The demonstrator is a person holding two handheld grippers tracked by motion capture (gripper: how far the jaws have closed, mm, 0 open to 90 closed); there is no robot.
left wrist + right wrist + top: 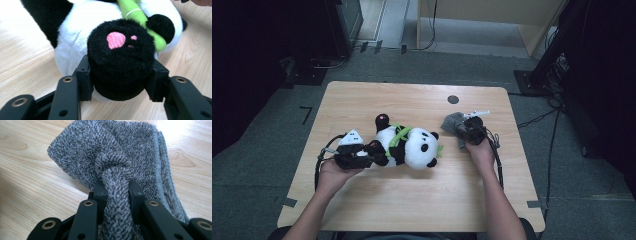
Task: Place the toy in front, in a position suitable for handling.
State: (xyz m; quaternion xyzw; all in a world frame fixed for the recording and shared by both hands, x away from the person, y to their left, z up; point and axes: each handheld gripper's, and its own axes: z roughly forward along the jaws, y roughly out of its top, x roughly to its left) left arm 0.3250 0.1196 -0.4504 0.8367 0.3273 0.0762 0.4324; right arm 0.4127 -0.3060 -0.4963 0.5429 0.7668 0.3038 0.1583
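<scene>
A: The left gripper (368,158) has its jaws clamped on the plush panda's black foot (121,63), and the panda (409,145) lies on its side mid-table (412,200).

B: Over at the right, the right gripper (466,131) is pinching a bunched fold of the grey towel (117,167), which sits just beyond the panda's head, apart from it.

A: The risk? That foot is soft, so a lift could let the plush squeeze out.

B: And the towel is held by one narrow fold; pulled hard, it may slip free or drag open unevenly.

A: Any containers?

B: None on the table, nothing to fill.
</scene>
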